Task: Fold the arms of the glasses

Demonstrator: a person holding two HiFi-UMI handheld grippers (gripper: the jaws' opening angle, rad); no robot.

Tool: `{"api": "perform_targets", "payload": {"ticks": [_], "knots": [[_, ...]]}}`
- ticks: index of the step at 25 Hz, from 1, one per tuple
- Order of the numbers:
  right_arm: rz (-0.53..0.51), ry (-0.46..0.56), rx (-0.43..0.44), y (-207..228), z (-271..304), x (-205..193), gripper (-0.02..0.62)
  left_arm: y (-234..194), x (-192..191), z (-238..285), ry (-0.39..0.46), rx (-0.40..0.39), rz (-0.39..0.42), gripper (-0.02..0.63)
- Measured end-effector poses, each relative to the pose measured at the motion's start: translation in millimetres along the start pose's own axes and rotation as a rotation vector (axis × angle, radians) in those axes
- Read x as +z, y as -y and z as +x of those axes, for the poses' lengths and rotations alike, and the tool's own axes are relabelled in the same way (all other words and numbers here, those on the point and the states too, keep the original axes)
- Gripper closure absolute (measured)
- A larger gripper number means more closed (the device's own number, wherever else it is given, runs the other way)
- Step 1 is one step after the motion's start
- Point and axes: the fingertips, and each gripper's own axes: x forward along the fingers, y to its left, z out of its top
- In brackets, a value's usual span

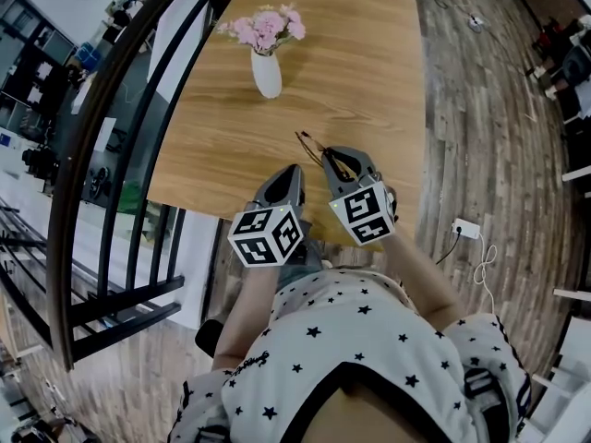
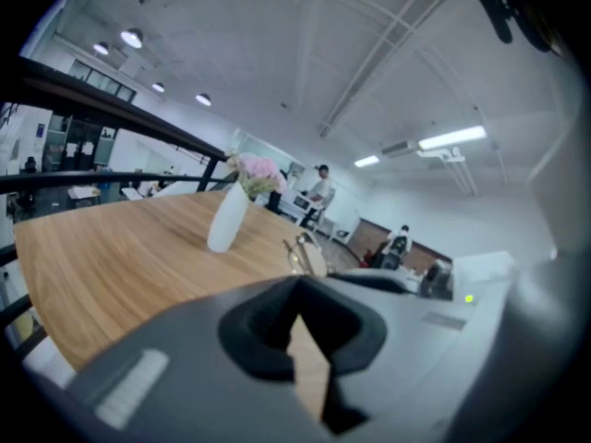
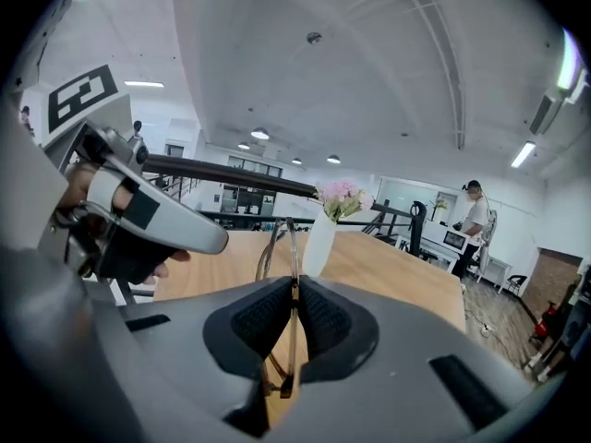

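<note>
On the table, head view: one wooden table (image 1: 369, 72); one white vase (image 1: 266, 74) holding one bunch of pink flowers (image 1: 268, 28), well apart from both grippers.
Glasses, head view: one pair of glasses (image 1: 317, 149) with a thin dark frame, at the tip of the right gripper (image 1: 343, 158), near the table's near edge.
Grippers, head view: two, side by side; the left gripper (image 1: 294, 170) is just beside the right one, its tip apart from the glasses.
Marker cubes, head view: two marker cubes, one per gripper; each visible face bears a black-and-white square pattern.
Shirt, head view: one shirt (image 1: 369, 340), white with black stars; script on the sleeve is too small to read.
Left gripper view, jaws: pads clenched together at the tip, with nothing between them.
Left gripper view, beyond: the glasses (image 2: 305, 252) are ahead, the vase (image 2: 226, 220) is farther back, and two people are far off.
Right gripper view, jaws: clamped on one thin arm of the glasses (image 3: 294, 312); the lens rims stand upright ahead of the pads.
Right gripper view, beyond: vase (image 3: 319, 243), flowers (image 3: 340, 195), the left gripper (image 3: 214, 240) at left with one marker face showing, and one person standing at right.
</note>
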Motion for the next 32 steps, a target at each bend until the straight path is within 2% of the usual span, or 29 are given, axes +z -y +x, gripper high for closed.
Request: {"api": "perform_targets", "payload": {"ticks": [14, 23, 32], "knots": [[-0.226, -0.181, 0.076, -7.8, 60.2, -44.6, 0.563, -46.8, -7.6, 0.6, -0.038, 0.064, -0.048, 0.598], [-0.318, -0.299, 0.11, -6.4, 87.8, -81.6, 0.563, -64.7, -13.5, 6.9, -0.063, 0.084, -0.077, 0.598], [-0.364, -0.375, 0.162, -11.2, 99.5, -104.9, 0.563, -75.1, -20.0, 14.3, -0.087, 0.103, -0.106, 0.598]]}}
